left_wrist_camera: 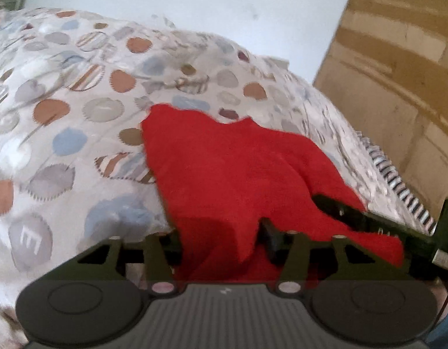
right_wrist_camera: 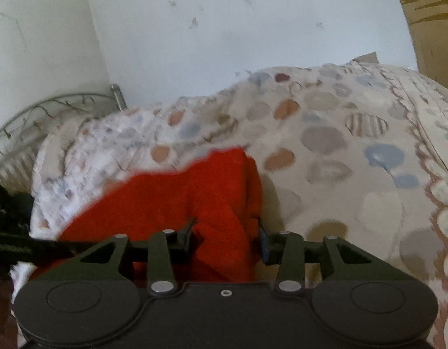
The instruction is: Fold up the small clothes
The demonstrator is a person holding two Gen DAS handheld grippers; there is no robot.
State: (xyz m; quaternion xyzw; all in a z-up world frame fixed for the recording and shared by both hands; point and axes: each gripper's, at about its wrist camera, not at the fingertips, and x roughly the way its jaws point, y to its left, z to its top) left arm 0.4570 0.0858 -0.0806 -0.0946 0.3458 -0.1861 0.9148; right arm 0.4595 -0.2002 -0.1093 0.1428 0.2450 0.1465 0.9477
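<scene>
A red cloth (left_wrist_camera: 224,168) lies bunched on a bed (left_wrist_camera: 64,110) covered with a pale quilt printed with brown, blue and grey circles. Two black grippers meet it from the near side. The left gripper (left_wrist_camera: 221,238) has cloth between its jaws; the cloth hides the pads, so I cannot tell whether they press it. The right gripper (right_wrist_camera: 227,235) likewise has a fold of cloth rising between its jaws, the gap filled with red, and the grip cannot be judged either. In the left view the other gripper shows at the right, lying over the cloth. A white wall (right_wrist_camera: 224,29) stands behind the bed, a metal bedframe (right_wrist_camera: 49,107) at far left, a cardboard box (left_wrist_camera: 398,72) at right.
</scene>
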